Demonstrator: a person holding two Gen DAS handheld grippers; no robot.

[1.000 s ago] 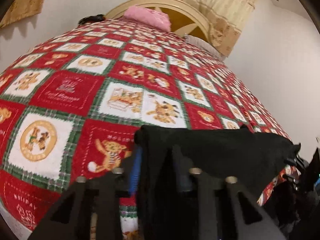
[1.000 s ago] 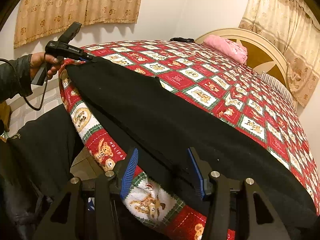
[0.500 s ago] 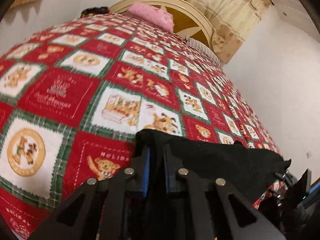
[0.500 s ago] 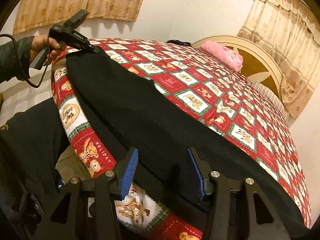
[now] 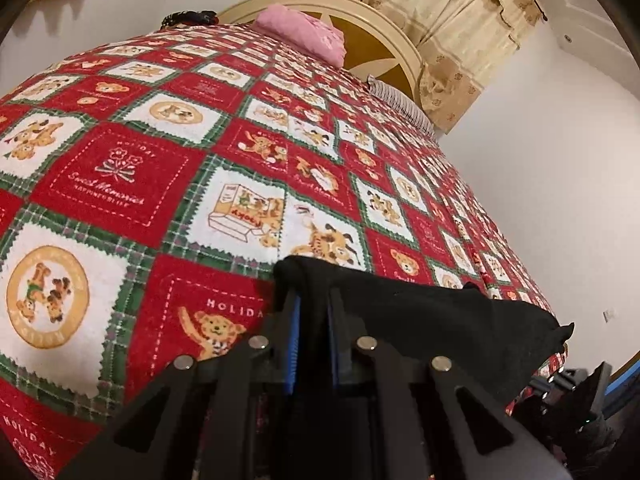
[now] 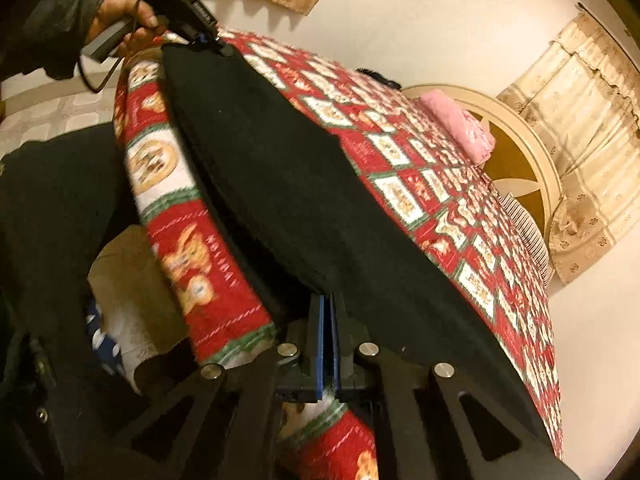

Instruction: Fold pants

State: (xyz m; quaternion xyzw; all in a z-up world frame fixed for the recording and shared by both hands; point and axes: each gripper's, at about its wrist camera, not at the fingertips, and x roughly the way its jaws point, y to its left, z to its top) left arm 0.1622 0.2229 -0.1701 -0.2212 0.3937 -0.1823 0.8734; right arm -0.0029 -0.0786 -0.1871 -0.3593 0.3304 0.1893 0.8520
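Black pants (image 6: pixel 280 176) lie stretched along the near edge of a bed covered by a red, green and white teddy-bear quilt (image 5: pixel 152 184). My left gripper (image 5: pixel 314 304) is shut on one end of the pants (image 5: pixel 420 320); it also shows at the far end in the right wrist view (image 6: pixel 208 40), held by a hand. My right gripper (image 6: pixel 330 304) is shut on the pants' near edge, where the cloth overhangs the bed side.
A pink pillow (image 5: pixel 304 36) lies against a cream round headboard (image 5: pixel 376 32). Beige curtains (image 6: pixel 580 128) hang behind it. A dark object (image 5: pixel 188 19) lies at the quilt's far edge. White walls surround the bed. The person's dark clothing (image 6: pixel 52 220) is beside the bed.
Both grippers went from open to shut on the pants. The right wrist view tilted and moved closer to the pants' edge.
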